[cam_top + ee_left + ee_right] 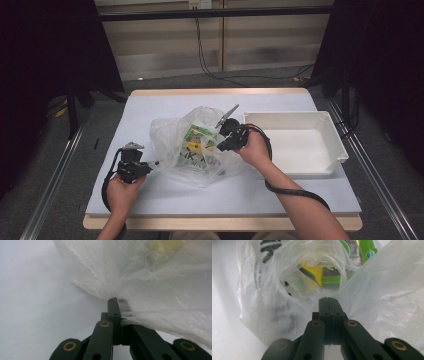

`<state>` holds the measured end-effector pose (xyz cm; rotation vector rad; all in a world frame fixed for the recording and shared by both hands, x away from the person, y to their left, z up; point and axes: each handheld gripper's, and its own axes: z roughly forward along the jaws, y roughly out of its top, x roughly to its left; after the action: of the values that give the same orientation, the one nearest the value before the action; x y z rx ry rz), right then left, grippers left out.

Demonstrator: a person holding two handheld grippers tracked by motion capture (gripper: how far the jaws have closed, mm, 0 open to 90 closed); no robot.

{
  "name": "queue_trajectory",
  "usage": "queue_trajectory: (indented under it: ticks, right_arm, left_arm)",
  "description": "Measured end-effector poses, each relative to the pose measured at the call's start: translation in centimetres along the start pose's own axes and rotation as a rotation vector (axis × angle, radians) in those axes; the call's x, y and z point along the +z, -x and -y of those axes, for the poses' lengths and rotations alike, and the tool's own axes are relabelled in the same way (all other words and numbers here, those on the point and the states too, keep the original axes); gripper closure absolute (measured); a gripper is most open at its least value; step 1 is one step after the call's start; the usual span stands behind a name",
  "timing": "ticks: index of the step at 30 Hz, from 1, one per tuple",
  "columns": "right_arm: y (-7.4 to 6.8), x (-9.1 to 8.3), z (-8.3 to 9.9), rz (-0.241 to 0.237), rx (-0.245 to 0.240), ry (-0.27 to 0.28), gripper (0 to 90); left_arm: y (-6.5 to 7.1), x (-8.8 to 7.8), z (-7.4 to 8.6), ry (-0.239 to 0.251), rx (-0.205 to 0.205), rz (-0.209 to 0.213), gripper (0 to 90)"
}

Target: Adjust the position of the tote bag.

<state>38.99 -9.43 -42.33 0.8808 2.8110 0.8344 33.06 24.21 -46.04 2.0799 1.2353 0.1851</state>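
Clear plastic bag (200,145) lying crosswise, left gripper (156,163) and right gripper (214,145) jaws clamped on its film

Bag print: large dark letters on the clear plastic bag (200,145), just left of the right gripper's (218,146) fingertips; they look like "IK", the rest unreadable.
Packet label: green-and-yellow packet (322,272) just beyond the fingertips, lettering too blurred to read.
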Motion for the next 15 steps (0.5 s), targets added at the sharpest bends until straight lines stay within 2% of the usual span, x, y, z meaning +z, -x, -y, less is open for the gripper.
queue_trajectory:
  ticks: [3, 4, 6, 8, 10, 14, 15]
  right_arm:
    - [0.3, -0.1, 0.2, 0.008, 0.019, 0.001, 90.0]
    - [0.4, -0.2, 0.2, 0.005, 0.022, 0.004, 90.0]
    - [0.4, -0.4, 0.4, 0.002, 0.027, 0.021, 89.4]
    - [0.3, -0.7, 0.4, 0.013, 0.026, 0.029, 82.7]
    - [0.3, -1.1, 0.5, 0.020, 0.029, 0.033, 78.3]
    - [0.2, -2.2, 0.5, 0.022, 0.066, 0.064, 65.0]
    - [0.3, -2.6, 0.5, 0.035, 0.060, 0.071, 61.7]
  left_arm:
    - [0.1, 0.2, 0.0, 0.000, -0.008, 0.011, 90.0]
    - [0.1, 0.1, 0.0, -0.009, 0.007, 0.015, 90.0]
    - [0.4, 0.2, -0.1, 0.003, 0.002, 0.018, 90.0]
    - [0.5, 0.2, -0.2, -0.002, 0.014, 0.024, 90.0]
    - [0.7, 0.3, -0.3, 0.006, 0.009, 0.025, 90.0]
    - [0.8, 0.2, -0.4, 0.011, 0.010, 0.031, 90.0]
    - [0.9, 0.2, -0.4, 0.017, 0.010, 0.031, 90.0]
